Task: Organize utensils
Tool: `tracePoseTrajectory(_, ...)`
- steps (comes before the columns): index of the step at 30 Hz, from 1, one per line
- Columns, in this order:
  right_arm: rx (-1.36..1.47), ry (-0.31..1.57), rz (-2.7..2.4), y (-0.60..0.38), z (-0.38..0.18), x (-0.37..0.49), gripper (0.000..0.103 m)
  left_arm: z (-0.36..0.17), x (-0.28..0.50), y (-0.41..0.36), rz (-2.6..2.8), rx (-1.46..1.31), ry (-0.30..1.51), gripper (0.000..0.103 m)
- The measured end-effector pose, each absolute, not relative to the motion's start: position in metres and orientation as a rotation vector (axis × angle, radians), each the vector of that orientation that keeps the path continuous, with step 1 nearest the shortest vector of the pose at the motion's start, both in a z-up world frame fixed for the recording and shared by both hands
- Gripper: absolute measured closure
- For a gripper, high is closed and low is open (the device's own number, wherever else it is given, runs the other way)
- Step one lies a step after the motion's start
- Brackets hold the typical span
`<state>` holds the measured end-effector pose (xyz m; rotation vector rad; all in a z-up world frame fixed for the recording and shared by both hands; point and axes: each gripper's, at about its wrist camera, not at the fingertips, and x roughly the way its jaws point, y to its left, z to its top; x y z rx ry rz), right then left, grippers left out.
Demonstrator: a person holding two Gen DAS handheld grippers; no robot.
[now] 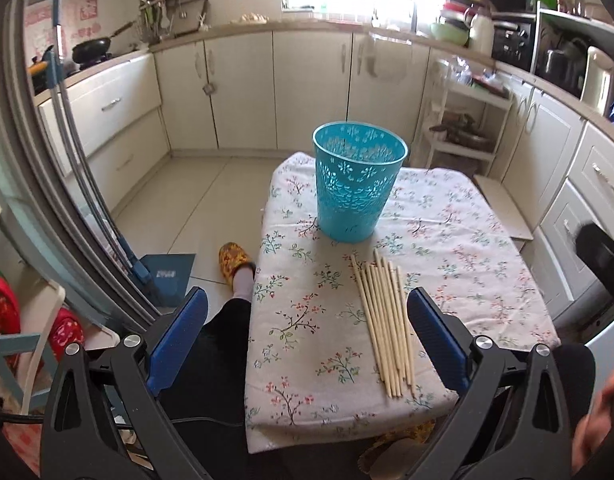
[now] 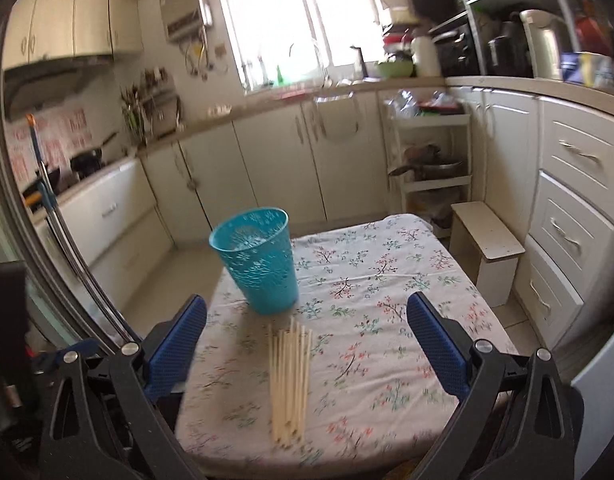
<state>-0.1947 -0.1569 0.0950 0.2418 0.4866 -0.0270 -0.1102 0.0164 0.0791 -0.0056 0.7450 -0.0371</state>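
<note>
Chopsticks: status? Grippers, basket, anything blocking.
Left gripper and right gripper both open, empty. Chopsticks bundled flat on the floral cloth, untouched. Teal basket upright behind them. Nothing in the way.

- A home kitchen; cream cabinets [image 1: 243, 92] run under a counter [image 1: 315, 26] along the walls
- A black wok [image 1: 91, 49] sits on the stove; utensils hang on a rack [image 1: 163, 4]
- A slippered foot [image 1: 235, 266] on floor tiles
</note>
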Motion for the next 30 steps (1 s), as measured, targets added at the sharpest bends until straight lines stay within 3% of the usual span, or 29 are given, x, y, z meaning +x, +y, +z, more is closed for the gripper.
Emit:
tracePoseTrajectory(9,0.207,0.403,-0.033,-0.123,0.096,-0.273,0.007,0.101,-0.17,0.037,-0.046,-0.037,0.662,0.007)
tracePoseTrajectory(30,0.181,0.31,-0.026,-0.106,0.105,-0.323,0.007,0.123,-0.235,0.054,-0.076,-0.052,0.575,0.007)
